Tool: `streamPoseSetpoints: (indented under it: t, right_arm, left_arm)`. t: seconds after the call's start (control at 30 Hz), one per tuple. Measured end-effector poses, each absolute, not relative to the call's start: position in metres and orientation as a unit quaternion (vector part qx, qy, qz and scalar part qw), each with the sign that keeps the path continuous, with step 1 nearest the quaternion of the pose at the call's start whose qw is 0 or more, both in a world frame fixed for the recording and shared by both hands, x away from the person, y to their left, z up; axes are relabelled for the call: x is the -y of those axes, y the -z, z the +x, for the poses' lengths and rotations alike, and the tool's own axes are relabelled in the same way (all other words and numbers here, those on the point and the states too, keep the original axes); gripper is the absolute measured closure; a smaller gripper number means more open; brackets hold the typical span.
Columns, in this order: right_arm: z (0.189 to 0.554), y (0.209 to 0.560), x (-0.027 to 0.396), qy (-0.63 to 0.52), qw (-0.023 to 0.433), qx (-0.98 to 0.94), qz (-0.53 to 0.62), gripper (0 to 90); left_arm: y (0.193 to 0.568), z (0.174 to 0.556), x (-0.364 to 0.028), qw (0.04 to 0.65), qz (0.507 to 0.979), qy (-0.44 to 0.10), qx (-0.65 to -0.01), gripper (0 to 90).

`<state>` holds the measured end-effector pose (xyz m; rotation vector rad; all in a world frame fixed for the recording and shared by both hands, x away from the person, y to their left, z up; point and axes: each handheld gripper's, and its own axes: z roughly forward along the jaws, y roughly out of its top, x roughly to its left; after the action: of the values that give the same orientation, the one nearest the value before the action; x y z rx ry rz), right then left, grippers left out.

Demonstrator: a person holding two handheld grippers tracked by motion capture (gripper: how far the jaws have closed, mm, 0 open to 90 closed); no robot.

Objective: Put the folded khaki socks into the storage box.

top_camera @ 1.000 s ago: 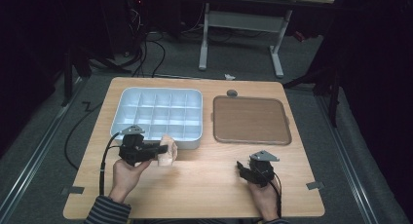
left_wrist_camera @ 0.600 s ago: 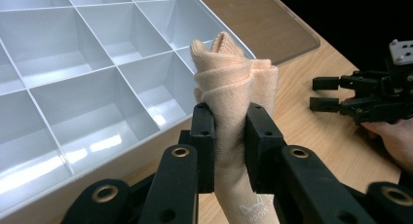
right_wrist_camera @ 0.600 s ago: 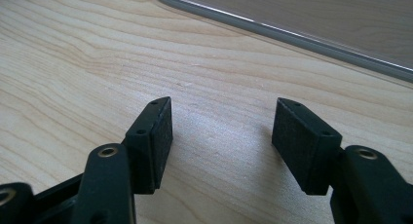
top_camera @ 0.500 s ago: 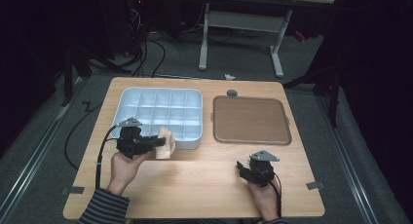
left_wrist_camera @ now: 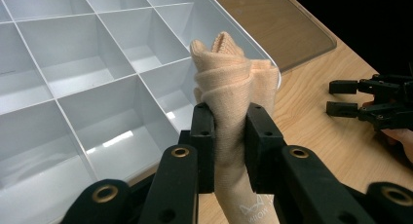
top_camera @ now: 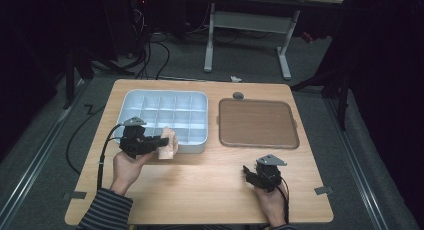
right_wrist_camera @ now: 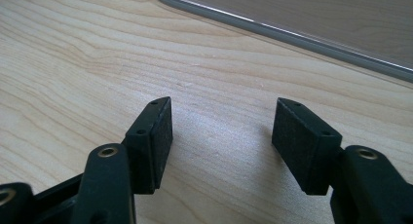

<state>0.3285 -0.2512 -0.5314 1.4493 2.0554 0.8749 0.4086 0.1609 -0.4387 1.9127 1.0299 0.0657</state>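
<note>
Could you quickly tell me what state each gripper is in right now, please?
Left gripper: shut on the beige cloth, at the tray's near edge.
Right gripper: open, empty, over the table.

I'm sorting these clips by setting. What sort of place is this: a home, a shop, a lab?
Most likely a lab or recording workspace. A small wooden table stands alone on grey floor in a dark room, cables trail behind it, and a height-adjustable desk frame stands at the back.
</note>
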Motion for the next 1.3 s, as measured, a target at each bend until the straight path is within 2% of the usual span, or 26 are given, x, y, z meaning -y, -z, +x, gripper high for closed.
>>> streamPoseSetpoints:
  t: [1.3]
  right_arm:
    - [0.328,0.531,0.251,-0.319,0.237,-0.75,0.529,40.1]
  left_arm:
    - [0.415,0.457,-0.166,0.437,0.789,-0.043,-0.43,76.7]
